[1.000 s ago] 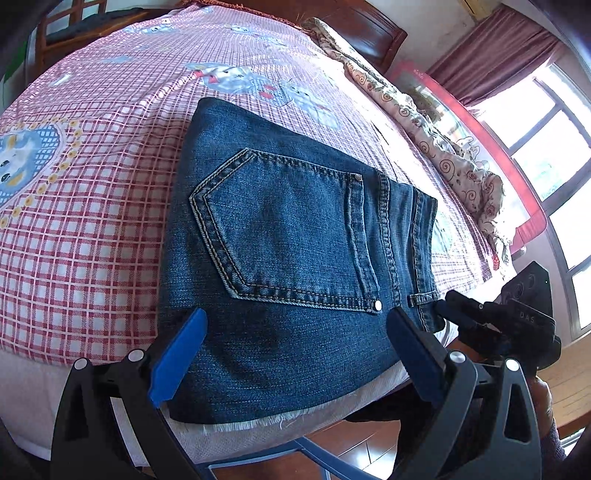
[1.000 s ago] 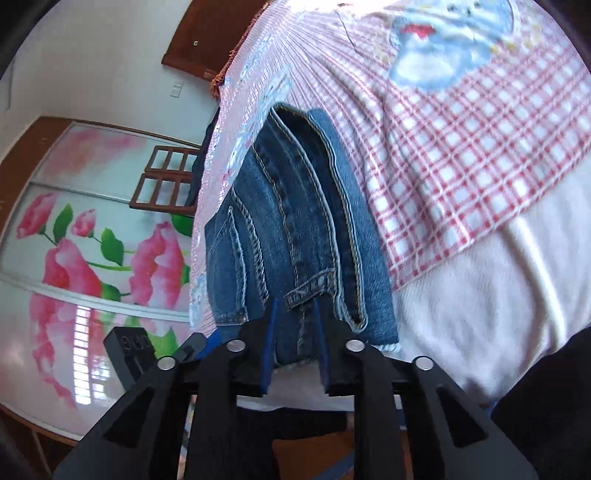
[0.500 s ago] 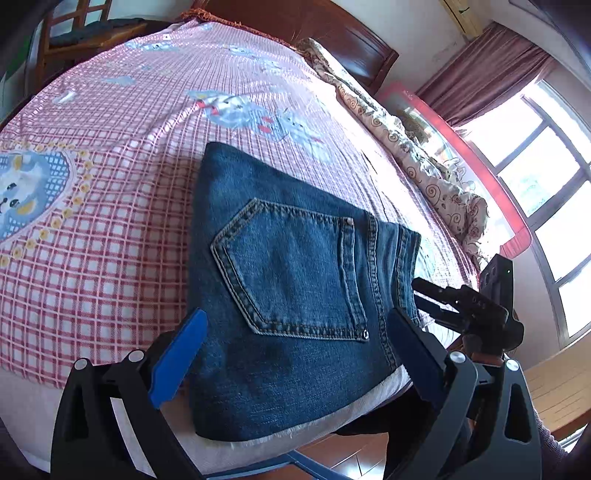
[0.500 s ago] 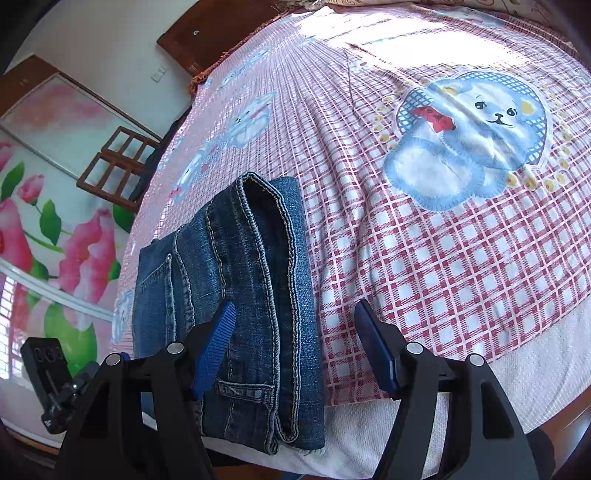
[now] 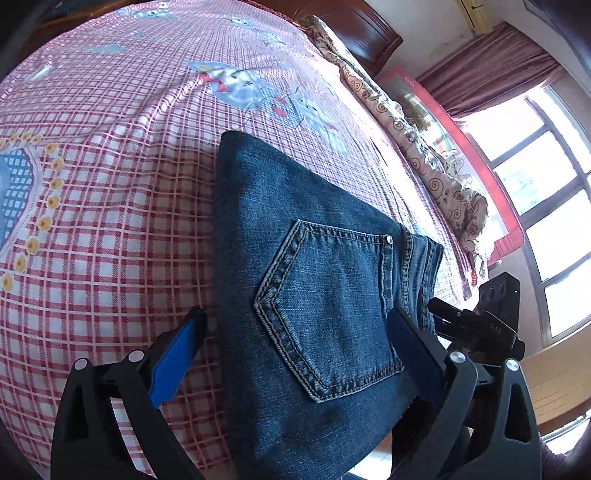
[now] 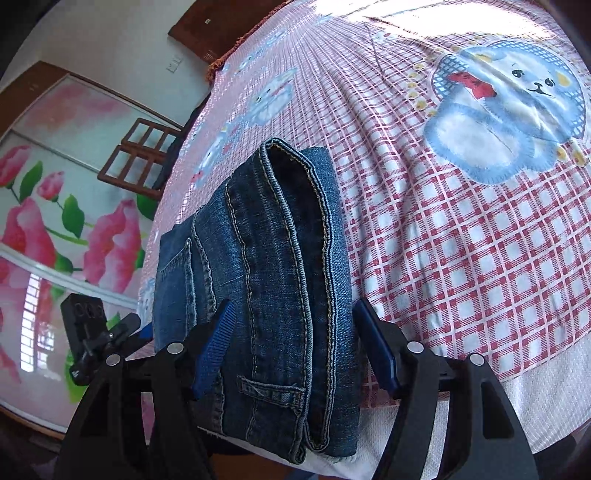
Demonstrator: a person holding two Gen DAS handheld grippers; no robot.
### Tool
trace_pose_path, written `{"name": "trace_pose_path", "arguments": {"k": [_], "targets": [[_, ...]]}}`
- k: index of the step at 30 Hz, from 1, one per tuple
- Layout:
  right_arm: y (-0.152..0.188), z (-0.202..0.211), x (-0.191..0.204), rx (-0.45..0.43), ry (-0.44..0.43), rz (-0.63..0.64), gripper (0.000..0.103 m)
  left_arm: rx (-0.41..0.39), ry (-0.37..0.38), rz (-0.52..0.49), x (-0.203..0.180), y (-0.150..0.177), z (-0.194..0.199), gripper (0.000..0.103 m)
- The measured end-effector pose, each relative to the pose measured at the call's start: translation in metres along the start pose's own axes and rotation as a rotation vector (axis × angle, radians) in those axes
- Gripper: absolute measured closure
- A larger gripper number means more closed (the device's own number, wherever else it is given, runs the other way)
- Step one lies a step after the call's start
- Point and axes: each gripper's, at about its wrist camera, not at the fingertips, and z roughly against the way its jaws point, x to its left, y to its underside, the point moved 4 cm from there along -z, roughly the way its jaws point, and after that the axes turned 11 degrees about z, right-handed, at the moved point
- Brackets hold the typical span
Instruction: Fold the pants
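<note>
The jeans point(image 5: 325, 302) lie folded in a thick packet near the bed's point(image 5: 96, 229) edge, pocket up. Both the left gripper point(image 5: 295, 354) and the right gripper point(image 6: 295, 350) stand open over them, gripping nothing. The folding looks finished; next probably only squaring or withdrawing.

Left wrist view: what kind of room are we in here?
Almost certainly a home bedroom. The folded jeans lie on a bed under a pink checked bedspread with cartoon animals, a dark wooden headboard stands at its far end, and a curtained window is alongside.
</note>
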Motion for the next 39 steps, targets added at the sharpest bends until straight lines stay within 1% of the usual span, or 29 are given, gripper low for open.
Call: {"name": "trace_pose_path", "arguments": {"k": [1, 3, 5, 7, 9, 10, 11, 12, 13, 14, 15, 17, 18, 19, 20, 21, 22, 23, 24, 26, 29, 34, 39], "targets": [[0.0, -0.001, 0.003, 0.009, 0.014, 0.024, 0.037, 0.017, 0.022, 0.013, 0.001, 0.002, -0.005, 0.005], [-0.001, -0.003, 0.007, 0.031, 0.05, 0.065, 0.037, 0.0, 0.055, 0.014, 0.003, 0.003, -0.008, 0.002], [-0.003, -0.006, 0.012, 0.053, 0.082, 0.097, 0.037, -0.015, 0.075, 0.023, 0.006, 0.003, -0.009, 0.002], [-0.002, -0.008, 0.017, 0.066, 0.116, 0.139, 0.037, -0.008, 0.042, 0.003, 0.001, 0.004, -0.011, 0.002], [-0.001, -0.009, 0.019, 0.069, 0.135, 0.156, 0.037, 0.008, 0.008, -0.039, -0.005, 0.006, -0.015, 0.003], [-0.001, -0.01, 0.02, 0.069, 0.14, 0.157, 0.037, 0.025, 0.018, -0.055, -0.009, 0.008, -0.016, 0.003], [-0.001, -0.01, 0.021, 0.068, 0.144, 0.158, 0.037, 0.034, 0.017, -0.066, -0.014, 0.009, -0.018, 0.005], [-0.001, -0.011, 0.022, 0.066, 0.148, 0.16, 0.037, 0.031, -0.013, -0.087, -0.017, 0.01, -0.02, 0.008], [0.0, -0.011, 0.023, 0.065, 0.154, 0.163, 0.037, 0.031, -0.043, -0.113, -0.02, 0.012, -0.022, 0.017], [0.0, -0.012, 0.024, 0.065, 0.161, 0.169, 0.036, 0.025, -0.06, -0.13, -0.021, 0.012, -0.022, 0.03], [-0.001, -0.014, 0.026, 0.067, 0.167, 0.173, 0.036, 0.024, -0.066, -0.125, -0.019, 0.011, -0.022, 0.04], [-0.001, -0.016, 0.028, 0.071, 0.175, 0.181, 0.036, 0.026, -0.036, -0.088, -0.011, 0.008, -0.018, 0.057], [0.0, -0.016, 0.029, 0.071, 0.18, 0.186, 0.036, 0.03, -0.018, -0.068, -0.007, 0.006, -0.016, 0.06], [-0.001, -0.016, 0.03, 0.074, 0.188, 0.201, 0.037, 0.032, -0.003, -0.058, -0.004, 0.006, -0.014, 0.067], [-0.001, -0.017, 0.034, 0.077, 0.196, 0.218, 0.049, 0.029, 0.006, -0.061, -0.005, 0.006, -0.013, 0.074], [0.0, -0.018, 0.038, 0.082, 0.198, 0.229, 0.058, 0.022, 0.008, -0.069, -0.007, 0.007, -0.012, 0.077], [-0.001, -0.017, 0.041, 0.079, 0.2, 0.237, 0.063, 0.011, 0.012, -0.063, -0.007, 0.007, -0.01, 0.081], [-0.001, -0.015, 0.044, 0.076, 0.199, 0.244, 0.071, 0.003, 0.034, -0.042, -0.006, 0.006, -0.007, 0.084], [-0.003, -0.012, 0.045, 0.069, 0.19, 0.243, 0.074, -0.005, 0.055, -0.024, -0.005, 0.006, -0.004, 0.085], [-0.004, -0.007, 0.048, 0.053, 0.167, 0.238, 0.078, -0.016, 0.077, -0.008, -0.004, 0.007, 0.0, 0.087], [-0.006, -0.002, 0.057, 0.041, 0.156, 0.26, 0.081, -0.033, 0.106, 0.019, -0.004, 0.009, 0.005, 0.089], [-0.013, 0.011, 0.064, 0.014, 0.133, 0.275, 0.083, -0.063, 0.14, 0.0, -0.017, 0.006, 0.02, 0.091], [-0.027, 0.02, 0.079, -0.007, 0.12, 0.312, 0.083, -0.097, 0.161, -0.033, -0.034, -0.01, 0.035, 0.092]]}}
